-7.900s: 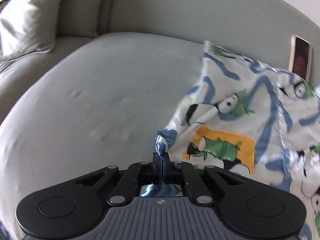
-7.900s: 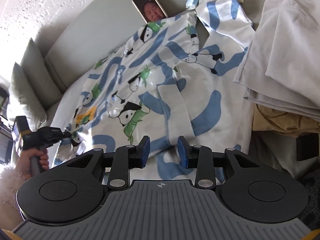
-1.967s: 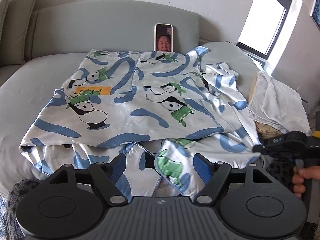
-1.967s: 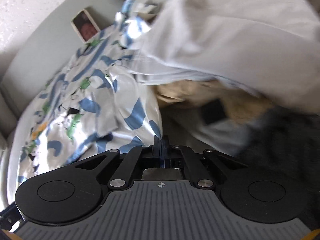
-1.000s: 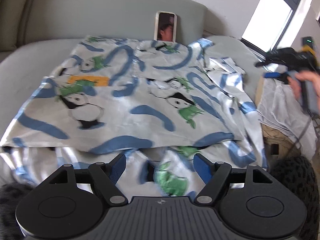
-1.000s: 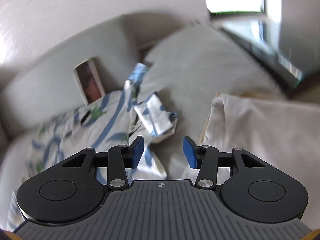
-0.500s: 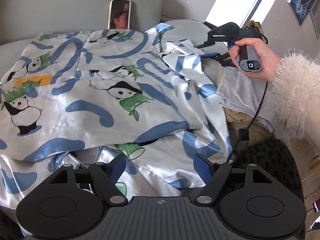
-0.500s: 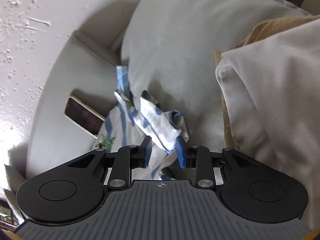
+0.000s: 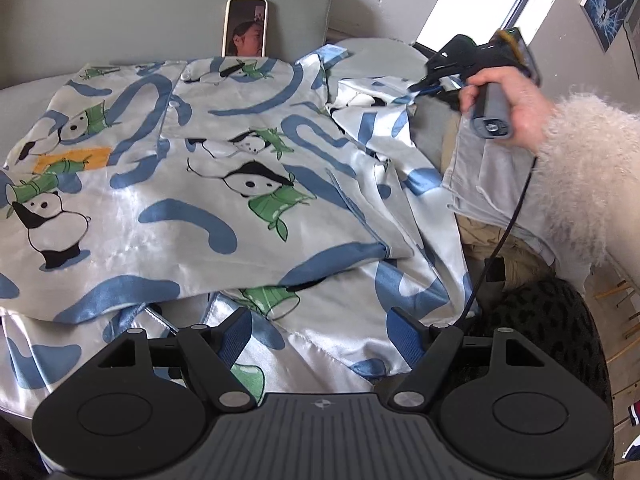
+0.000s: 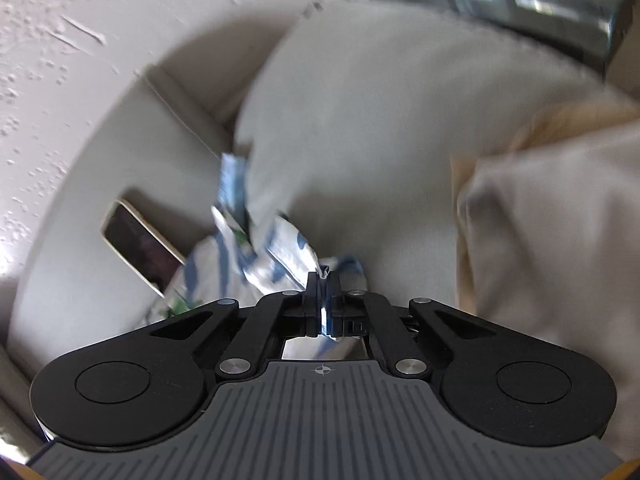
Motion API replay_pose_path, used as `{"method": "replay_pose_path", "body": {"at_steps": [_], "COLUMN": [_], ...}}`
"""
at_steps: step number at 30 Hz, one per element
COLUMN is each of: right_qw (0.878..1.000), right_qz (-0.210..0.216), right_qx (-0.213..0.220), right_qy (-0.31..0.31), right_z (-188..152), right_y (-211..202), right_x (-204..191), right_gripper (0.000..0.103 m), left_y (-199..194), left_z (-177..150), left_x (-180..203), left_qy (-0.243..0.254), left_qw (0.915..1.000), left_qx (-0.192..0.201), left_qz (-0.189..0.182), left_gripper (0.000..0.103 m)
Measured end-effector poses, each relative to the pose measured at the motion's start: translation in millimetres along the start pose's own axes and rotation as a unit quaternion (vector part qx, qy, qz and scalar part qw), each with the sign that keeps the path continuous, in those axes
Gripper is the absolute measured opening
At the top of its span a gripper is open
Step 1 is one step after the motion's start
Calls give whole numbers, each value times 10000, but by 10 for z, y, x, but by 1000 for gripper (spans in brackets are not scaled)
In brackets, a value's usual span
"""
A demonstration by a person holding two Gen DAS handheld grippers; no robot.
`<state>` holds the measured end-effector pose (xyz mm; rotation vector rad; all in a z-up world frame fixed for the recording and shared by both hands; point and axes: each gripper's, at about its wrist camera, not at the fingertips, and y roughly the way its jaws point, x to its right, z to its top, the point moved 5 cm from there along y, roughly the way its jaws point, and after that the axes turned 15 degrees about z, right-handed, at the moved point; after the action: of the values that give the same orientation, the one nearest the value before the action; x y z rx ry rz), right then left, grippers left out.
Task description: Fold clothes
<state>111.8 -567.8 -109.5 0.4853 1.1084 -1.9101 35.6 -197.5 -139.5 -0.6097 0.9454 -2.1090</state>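
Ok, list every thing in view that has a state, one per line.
Panda pyjama top: spread flat on the sofa, sleeve end lifted.
Left hand-held gripper: open, hovering over the hem, holding nothing.
Right hand-held gripper: shut on the sleeve end.
Phone: upright against the backrest, screen lit.
Grey garment: folded, beside the top.

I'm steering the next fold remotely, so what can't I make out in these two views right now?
- Right wrist view: motion blur smears the panda-print shirt; which part the shut right gripper pinches is unclear.
- Left wrist view: the left gripper body covers the shirt's near hem.
- Left wrist view: the fluffy sleeve hides part of the grey clothes pile.
- Left wrist view: the shirt covers the base of the phone.
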Motion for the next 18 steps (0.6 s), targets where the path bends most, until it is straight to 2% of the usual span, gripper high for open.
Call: {"method": "replay_pose_path", "body": {"at_steps": [7,11,18], "right_qw": [9931,9857,9555], "right_qz": [429,590,360], "right_qx": [872,1173,2145], "right_qy": [-658,-1060,-1994], "right_z": [646,783,864], "right_y": [-940,-1565,-2627], "right_x": [-494,-785,-1203], "right_gripper": [0,0,0], "left_y": [-210,-442,-951], "left_z": [77,144,188], "left_x": [70,156,301], "left_qy": [-70,-77,131], "left_qw": [9993,9974,9895], "left_qx": [295,539,1137], "left_qz": [-212,-481,-880], "left_gripper": [72,72,73]}}
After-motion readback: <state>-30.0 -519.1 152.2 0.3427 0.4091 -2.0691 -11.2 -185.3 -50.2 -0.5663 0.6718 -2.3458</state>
